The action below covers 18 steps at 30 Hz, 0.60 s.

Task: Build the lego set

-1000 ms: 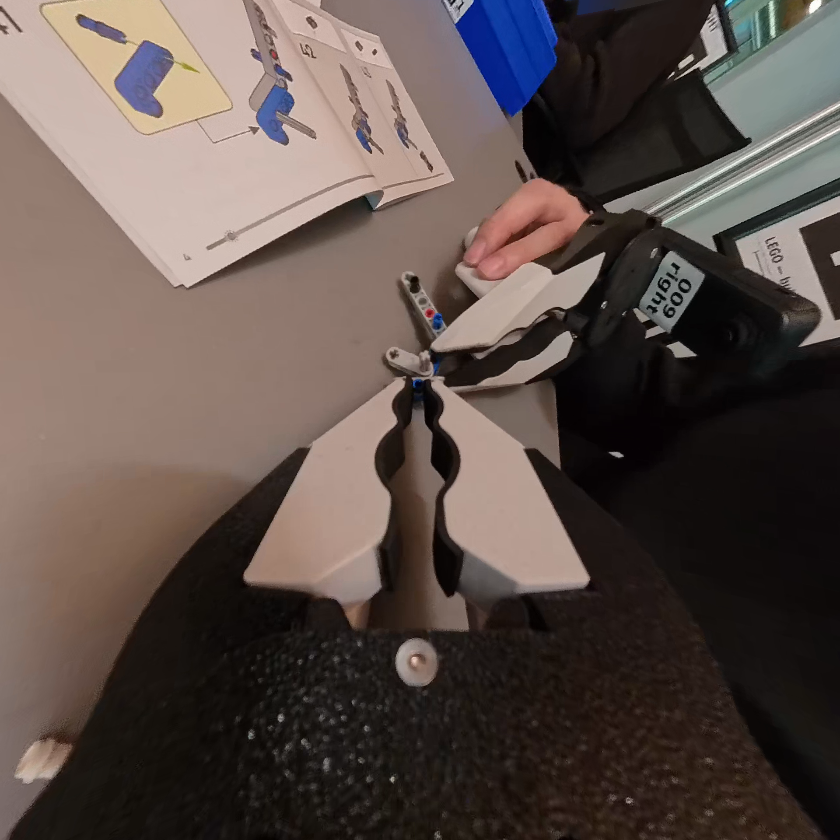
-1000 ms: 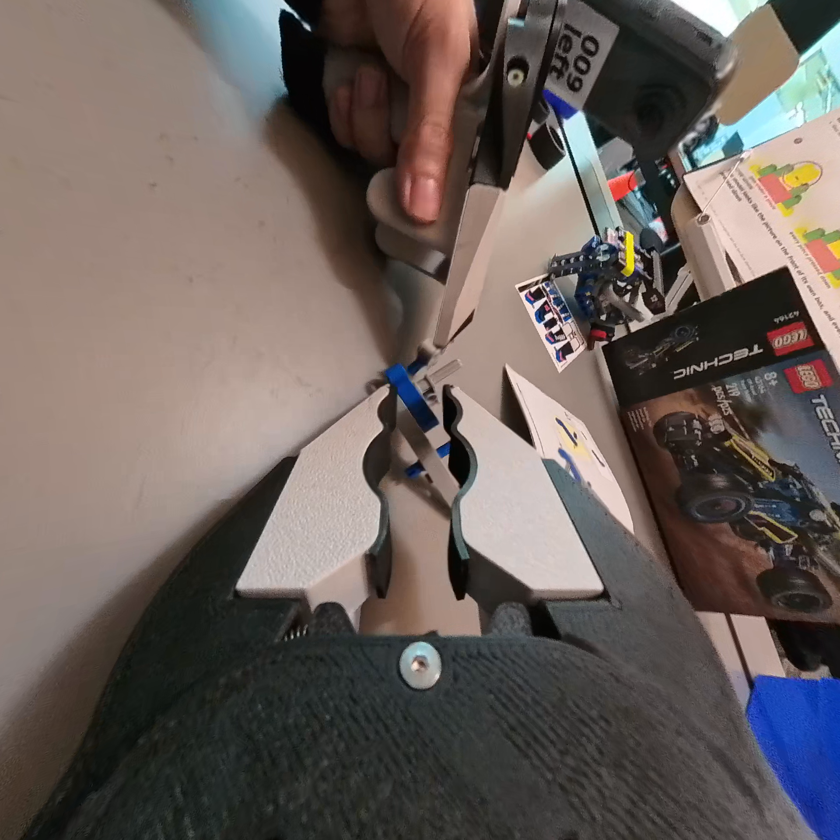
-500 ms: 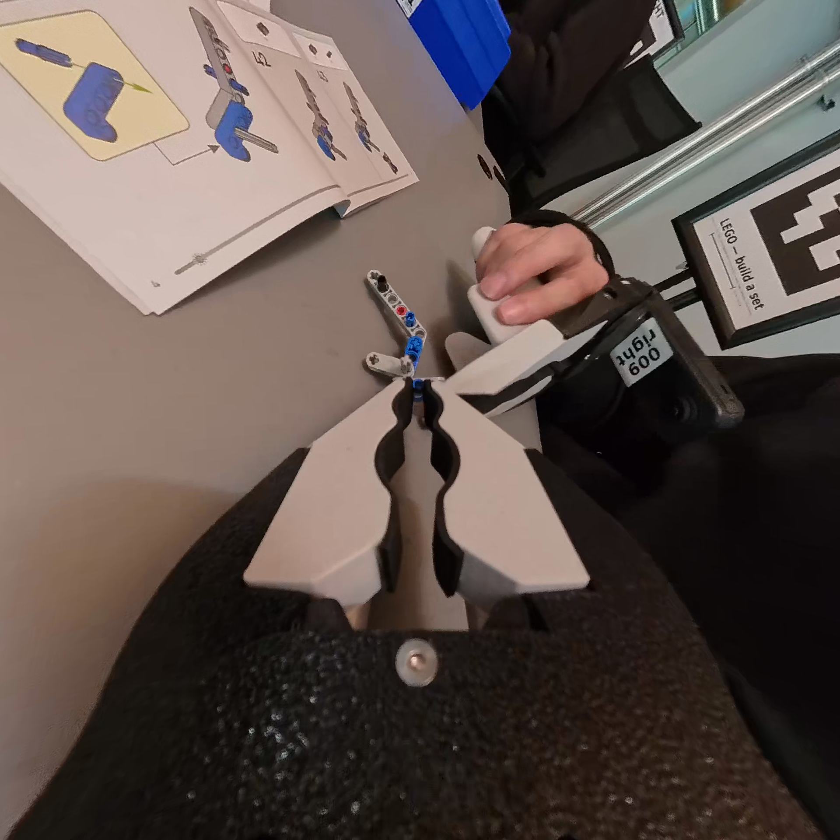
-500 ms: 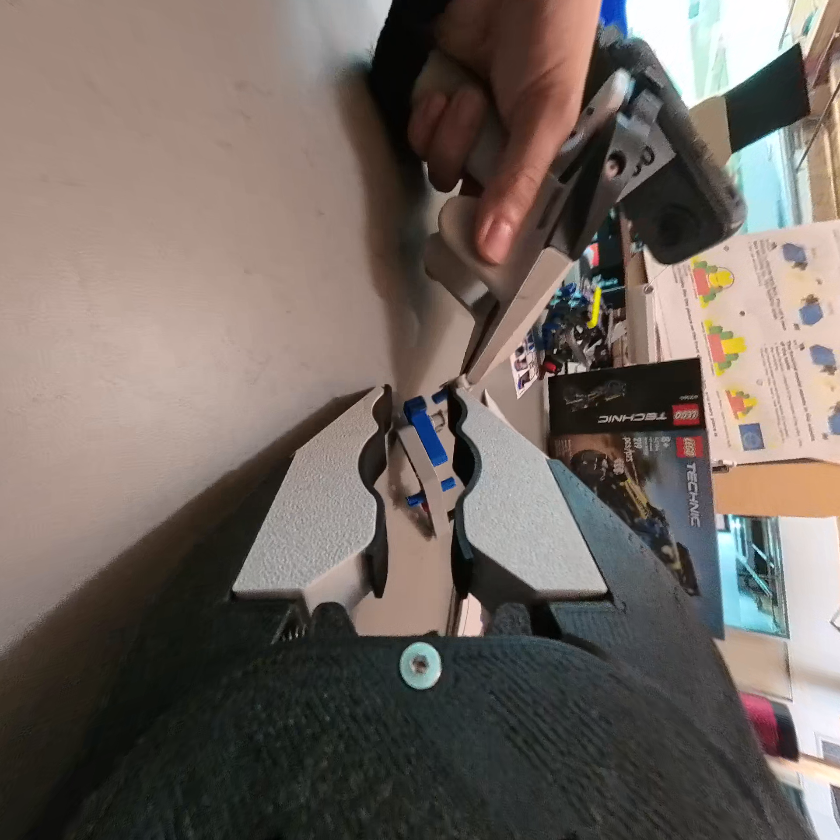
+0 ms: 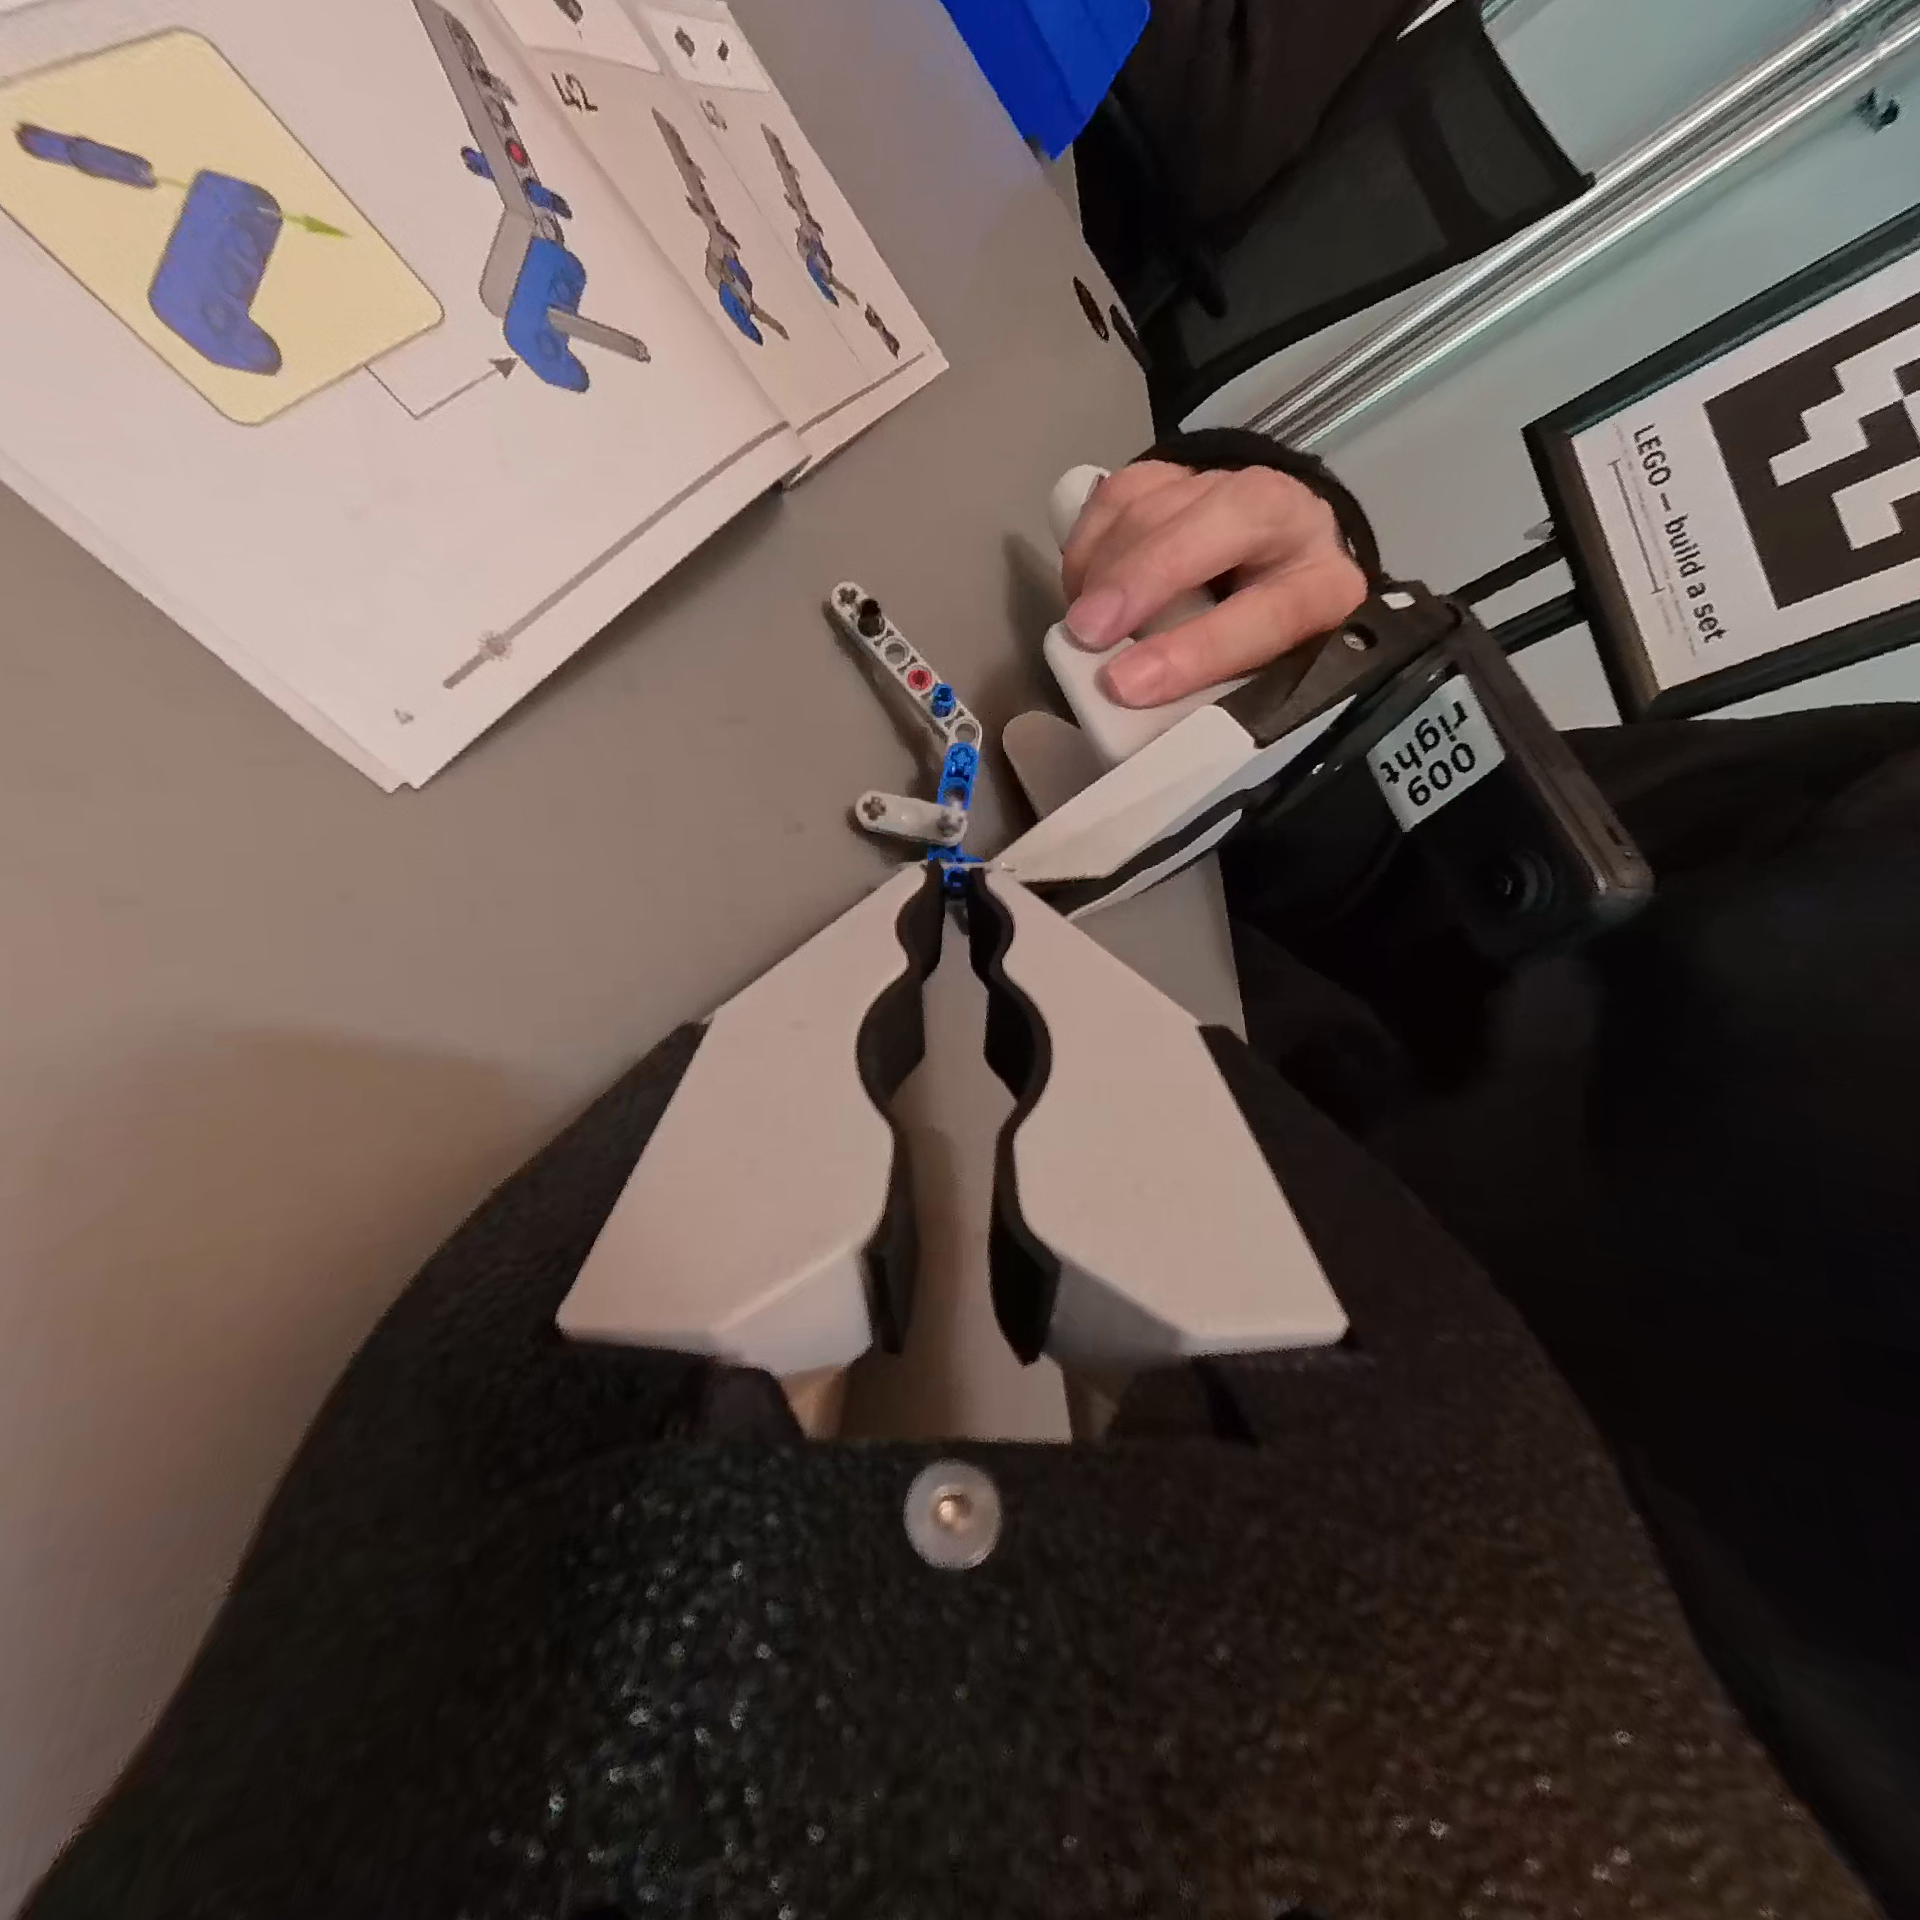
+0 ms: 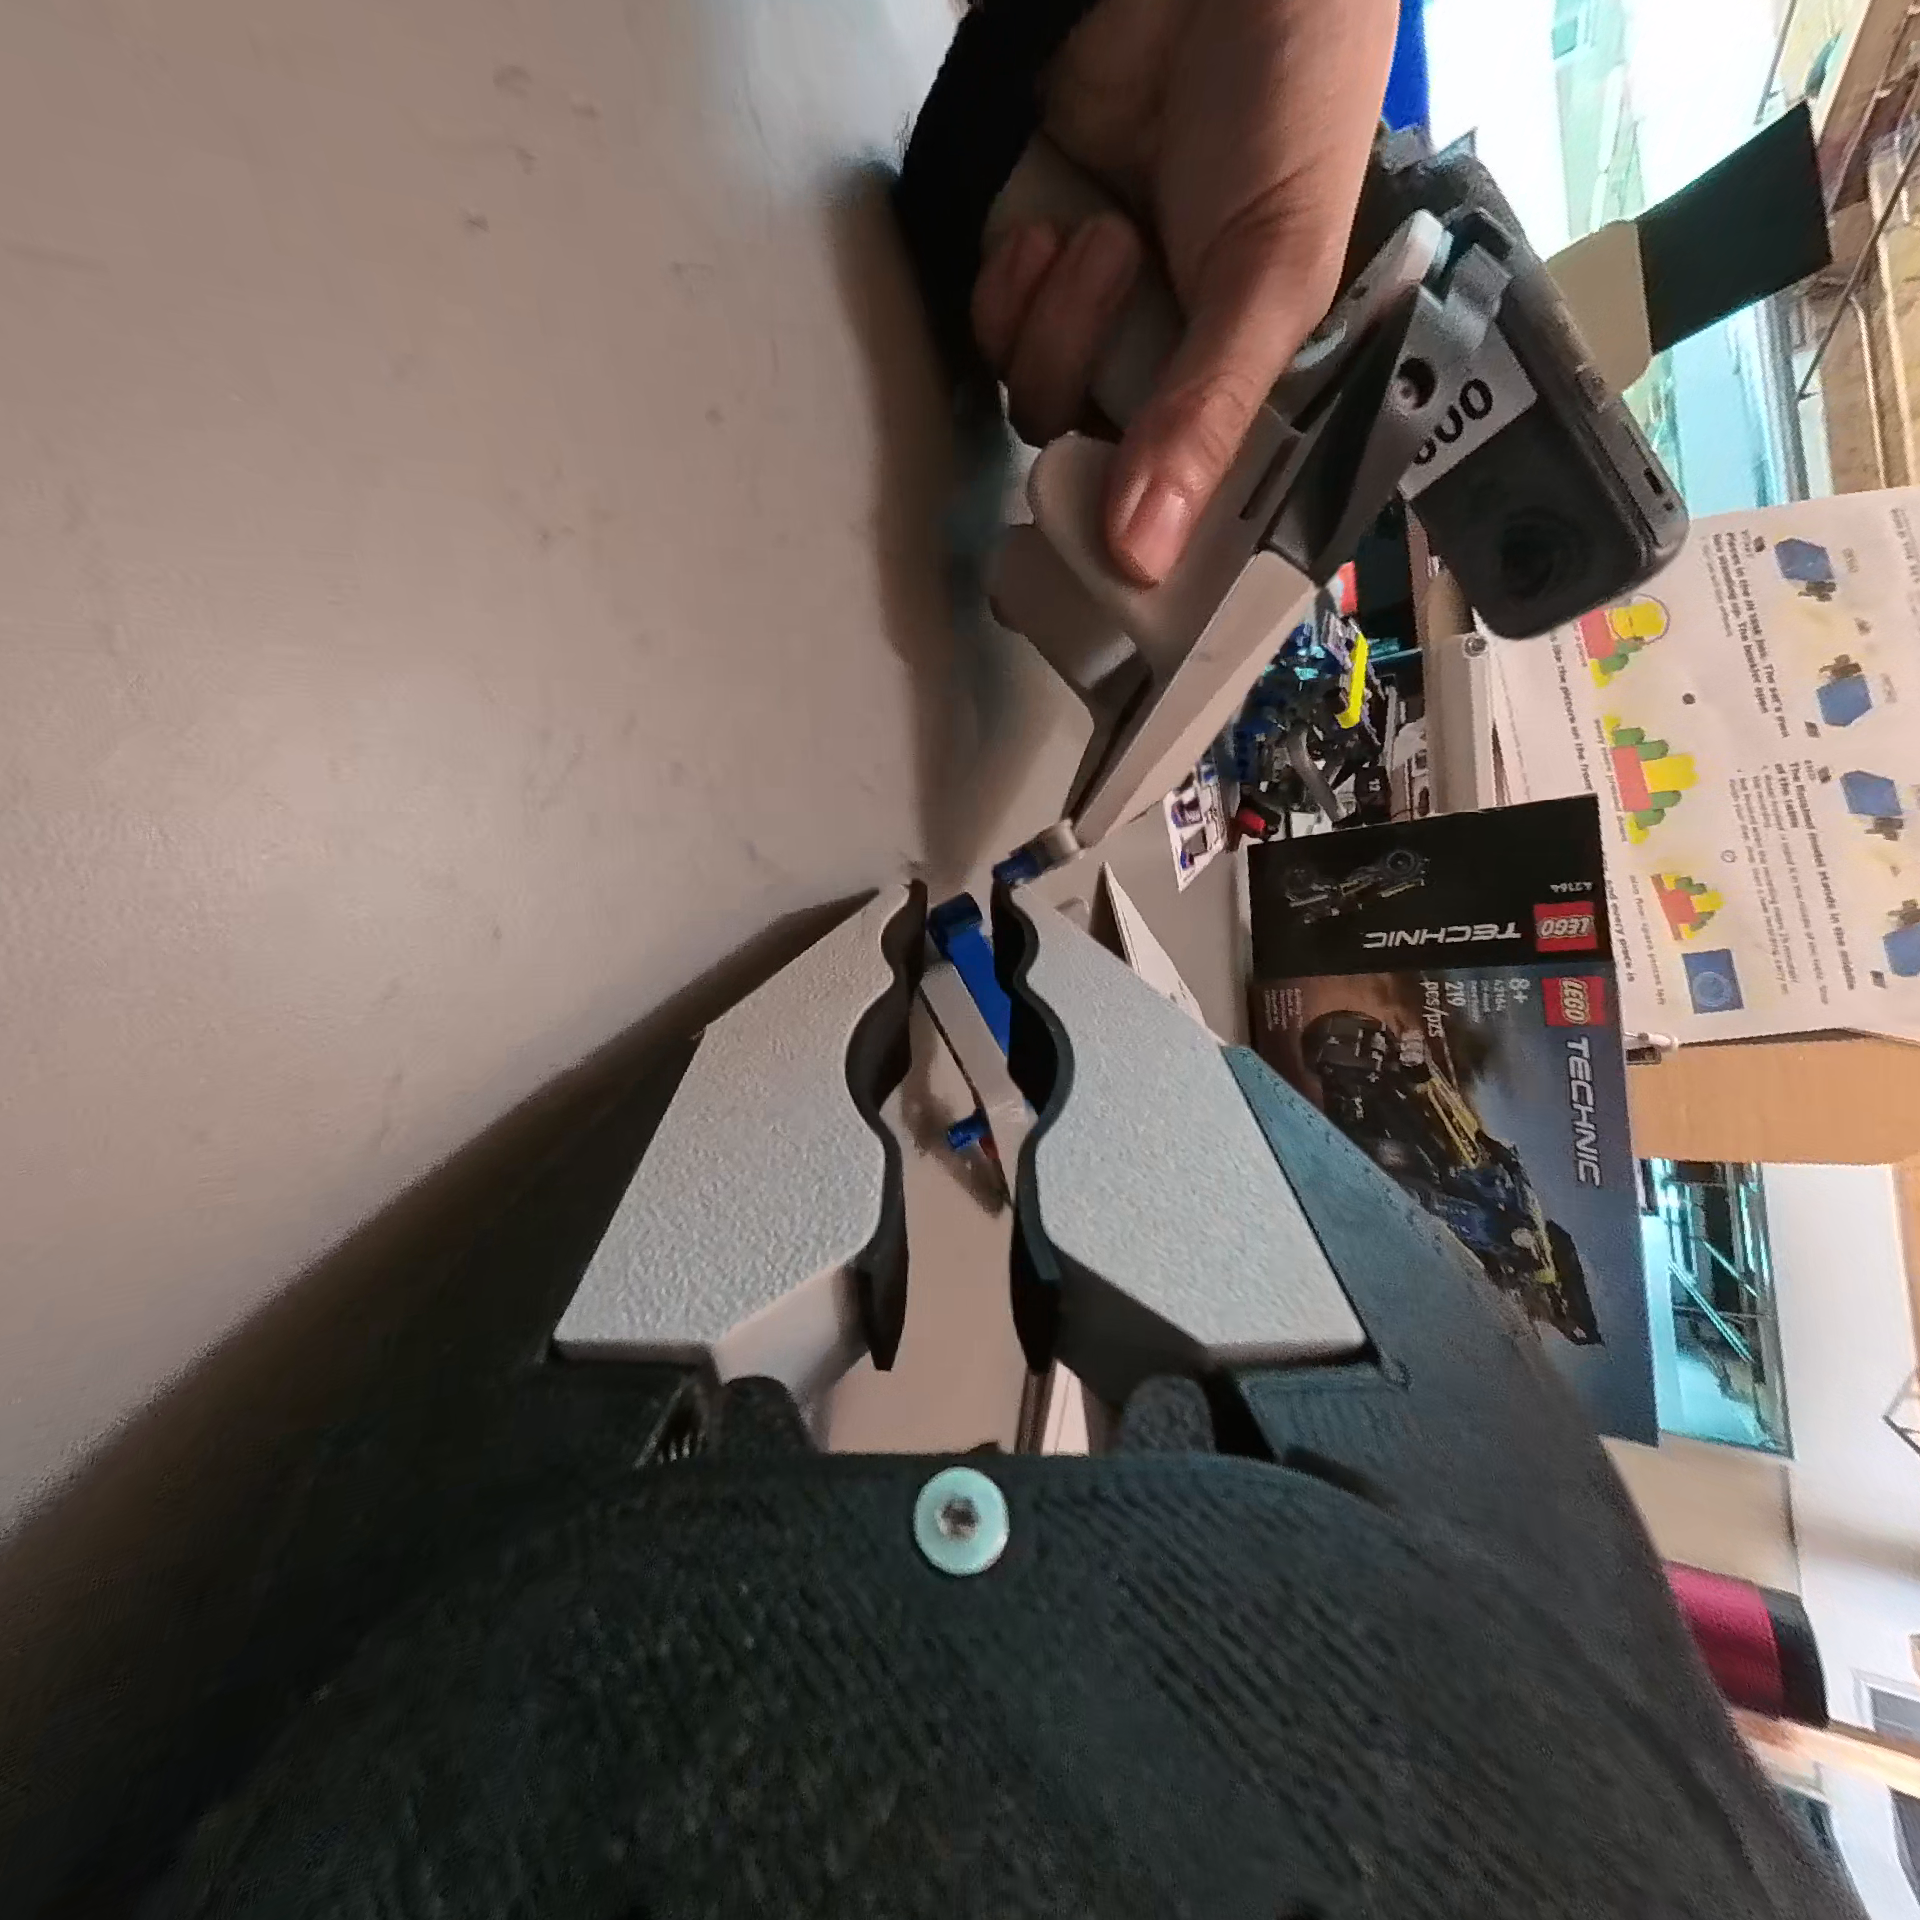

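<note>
My left gripper [image 5: 954, 883] is shut on a small blue pin [image 5: 953, 875] at its very tip. It touches a small assembly above the grey table [image 5: 312, 935]. This is a grey beam [image 5: 902, 665] with red and blue pins, a blue connector [image 5: 961, 774] and a short grey link [image 5: 902, 816]. My right gripper [image 6: 958, 904] is shut on the blue part [image 6: 961, 940] of this assembly, and the grey beam [image 6: 971, 1049] shows through the gap between its fingers. The two gripper tips meet: the right gripper [image 5: 1008, 864] comes in from the right, and the left gripper [image 6: 1070, 831] comes in from above.
An open instruction booklet [image 5: 416, 416] lies at the back left, with a blue bin [image 5: 1039, 62] behind it. A framed sign [image 5: 1766, 416] stands at the right. The set's box [image 6: 1455, 1091], a partly built model [image 6: 1309, 727], a sticker sheet [image 6: 1195, 831] and a printed poster [image 6: 1766, 779] are beyond the grippers. My two grippers' fingertips are within a few centimetres of each other.
Both grippers stay shut and tip to tip. The right gripper has turned and swung lower to the right, so the whole grey beam now shows beyond the left tip.
</note>
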Tool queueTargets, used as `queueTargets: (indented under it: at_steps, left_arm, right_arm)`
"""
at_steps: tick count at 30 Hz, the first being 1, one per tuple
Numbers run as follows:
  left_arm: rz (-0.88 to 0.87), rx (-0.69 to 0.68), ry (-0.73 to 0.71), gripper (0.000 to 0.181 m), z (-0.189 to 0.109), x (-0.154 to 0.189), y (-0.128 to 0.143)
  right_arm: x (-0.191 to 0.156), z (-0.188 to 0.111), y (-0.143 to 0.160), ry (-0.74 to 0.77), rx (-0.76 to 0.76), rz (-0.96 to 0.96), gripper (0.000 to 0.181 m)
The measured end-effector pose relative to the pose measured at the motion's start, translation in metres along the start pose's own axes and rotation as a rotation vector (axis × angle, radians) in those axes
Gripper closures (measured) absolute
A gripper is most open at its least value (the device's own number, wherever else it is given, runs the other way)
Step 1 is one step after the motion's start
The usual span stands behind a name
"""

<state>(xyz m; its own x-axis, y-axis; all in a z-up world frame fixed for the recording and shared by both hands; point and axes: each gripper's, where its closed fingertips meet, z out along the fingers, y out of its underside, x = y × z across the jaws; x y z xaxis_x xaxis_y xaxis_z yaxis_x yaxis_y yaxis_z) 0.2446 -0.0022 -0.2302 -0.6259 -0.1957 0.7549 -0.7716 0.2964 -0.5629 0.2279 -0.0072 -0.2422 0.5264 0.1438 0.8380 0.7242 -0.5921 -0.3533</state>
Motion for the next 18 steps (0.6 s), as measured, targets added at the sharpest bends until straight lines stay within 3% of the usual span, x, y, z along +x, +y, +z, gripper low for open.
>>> queueTargets:
  at_steps: [14,18]
  left_arm:
    - [0.03,0.034,-0.039,0.18,0.0032,-0.0007,-0.0067]
    - [0.068,0.027,-0.047,0.18,0.0047,0.0027,-0.0058]
  right_arm:
    - [0.0013,0.0009,0.0066,0.027,-0.051,-0.084,0.173]
    - [0.0067,-0.0044,-0.001,0.073,0.001,-0.055,0.173]
